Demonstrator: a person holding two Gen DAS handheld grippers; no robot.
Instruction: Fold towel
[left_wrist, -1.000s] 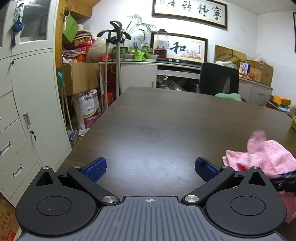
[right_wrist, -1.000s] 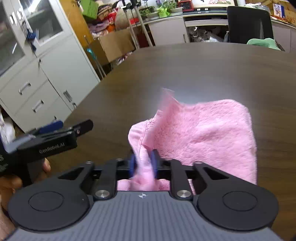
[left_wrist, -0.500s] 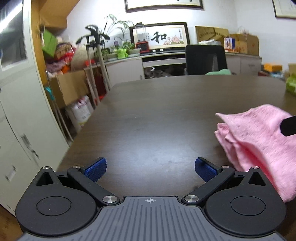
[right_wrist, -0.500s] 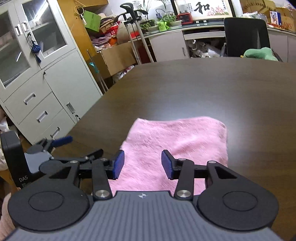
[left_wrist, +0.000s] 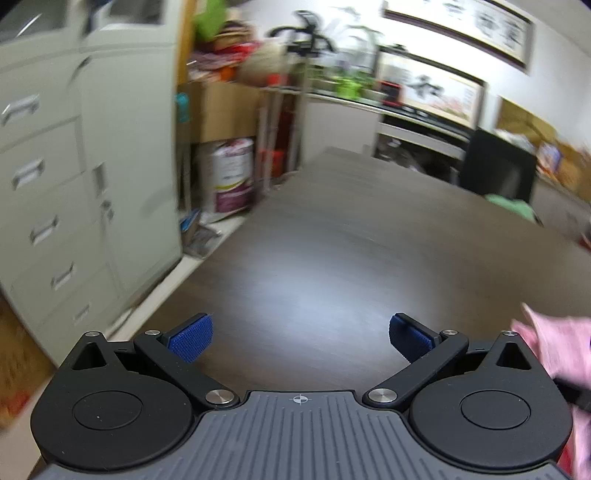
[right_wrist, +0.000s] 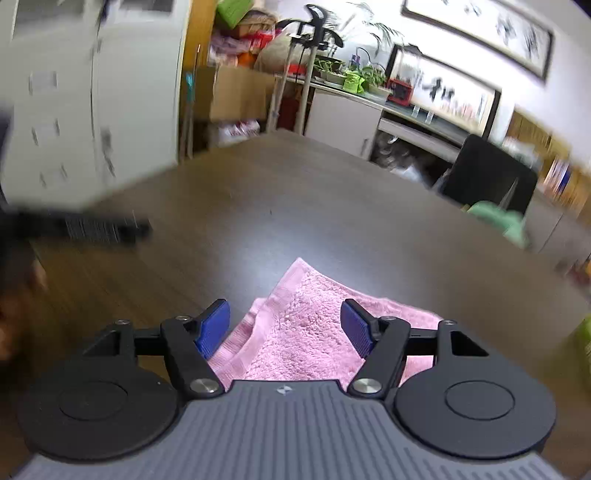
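Observation:
A pink towel (right_wrist: 310, 332) lies folded and flat on the dark wooden table (right_wrist: 332, 221), just below and ahead of my right gripper (right_wrist: 286, 328). That gripper is open wide, its blue pads (right_wrist: 213, 328) apart over the towel's near edge, holding nothing. In the left wrist view my left gripper (left_wrist: 300, 338) is open and empty above bare table (left_wrist: 332, 258). The towel (left_wrist: 554, 339) shows only as a blurred pink edge at the far right, apart from the left gripper. The left gripper appears as a dark blur at the left of the right wrist view (right_wrist: 92, 227).
White cabinets with drawers (left_wrist: 55, 184) stand left of the table. A black chair (right_wrist: 487, 181) with a green cloth (right_wrist: 498, 218) is at the table's far side. Boxes, a tripod and plants line the back wall.
The right gripper let go of the towel, opened wider and pulled back. The towel now lies flat. Both cameras have swung and tilted; the left gripper moved away to the left.

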